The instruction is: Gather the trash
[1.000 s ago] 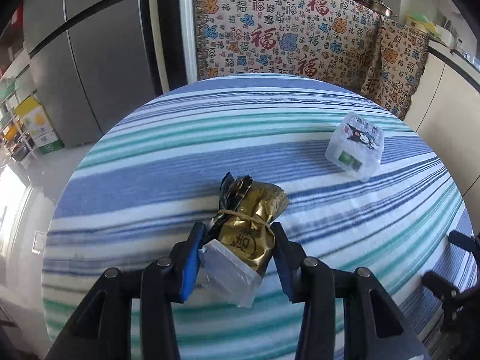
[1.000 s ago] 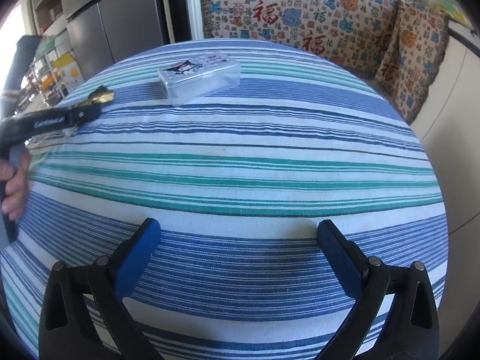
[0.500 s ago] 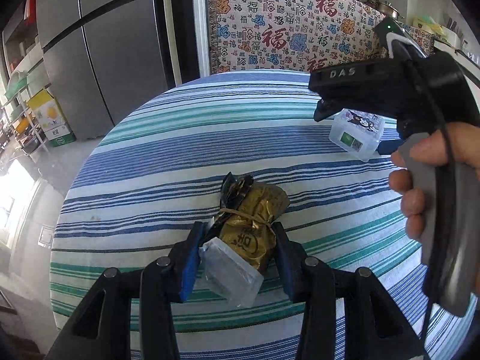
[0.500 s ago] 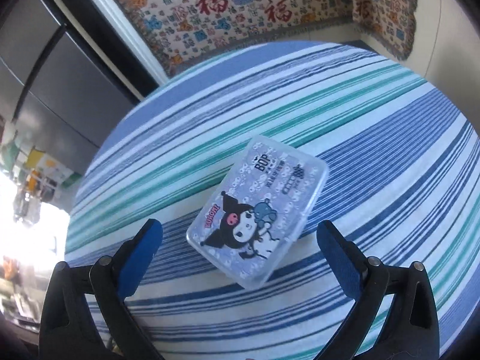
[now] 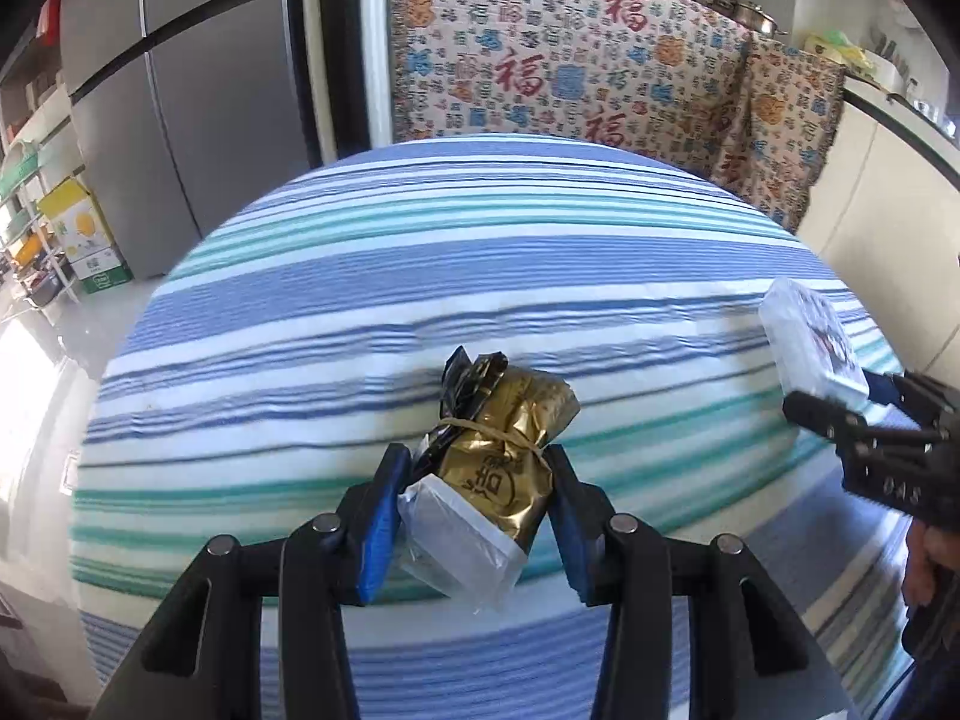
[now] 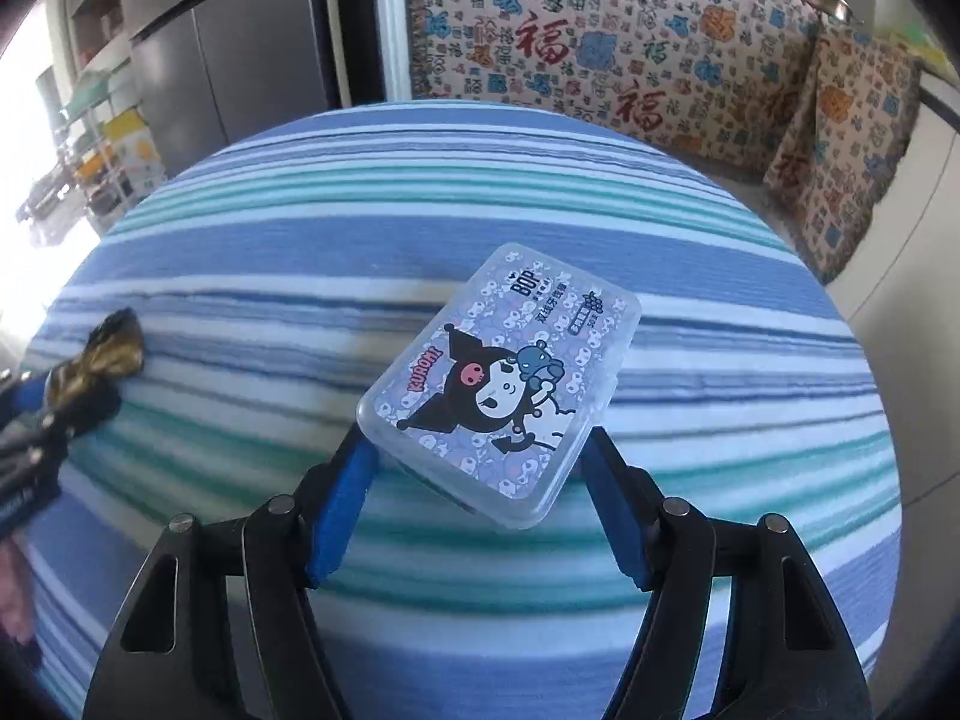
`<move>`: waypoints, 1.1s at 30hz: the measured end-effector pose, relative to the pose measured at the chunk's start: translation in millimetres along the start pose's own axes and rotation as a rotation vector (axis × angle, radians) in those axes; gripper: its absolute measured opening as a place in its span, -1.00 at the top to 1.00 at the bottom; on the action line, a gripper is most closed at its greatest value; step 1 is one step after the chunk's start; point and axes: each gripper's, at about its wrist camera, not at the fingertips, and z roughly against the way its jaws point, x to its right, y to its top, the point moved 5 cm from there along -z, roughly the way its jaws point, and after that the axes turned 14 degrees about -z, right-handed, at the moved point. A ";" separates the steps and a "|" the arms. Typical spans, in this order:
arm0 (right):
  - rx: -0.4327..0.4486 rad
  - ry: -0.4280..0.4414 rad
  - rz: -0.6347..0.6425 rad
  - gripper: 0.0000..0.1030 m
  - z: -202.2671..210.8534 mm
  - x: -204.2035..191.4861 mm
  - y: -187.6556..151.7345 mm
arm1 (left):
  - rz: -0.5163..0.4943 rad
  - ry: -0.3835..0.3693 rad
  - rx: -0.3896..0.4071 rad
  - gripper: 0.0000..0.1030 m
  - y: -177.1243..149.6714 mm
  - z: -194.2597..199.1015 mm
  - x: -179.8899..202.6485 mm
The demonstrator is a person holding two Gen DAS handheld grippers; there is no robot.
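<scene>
The round worktop point(image 5: 420, 276) under its blue, green and white striped cloth takes up most of what I can see, and its far half is bare right up to the edge, with the patterned throw point(image 5: 570, 60) hanging behind it.

The left gripper point(image 5: 474, 516) has its fingers closed on a gold snack packet point(image 5: 504, 456), bound with a rubber band and with a clear plastic piece at its near end; it sits toward the near edge. I take it that the packet is clamped across its width so it won't slip when lifted.

The right gripper point(image 6: 480, 480) is closed on the near corner of a clear cartoon box point(image 6: 504, 384), near the right edge and seemingly tilted up. With both pieces of trash gripped, the open middle leaves plenty of room to carry them off.
</scene>
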 end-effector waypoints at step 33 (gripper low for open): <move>-0.010 -0.030 -0.081 -0.99 16.4 55.2 -28.8 | -0.075 0.008 -0.040 -0.74 3.7 -8.7 41.5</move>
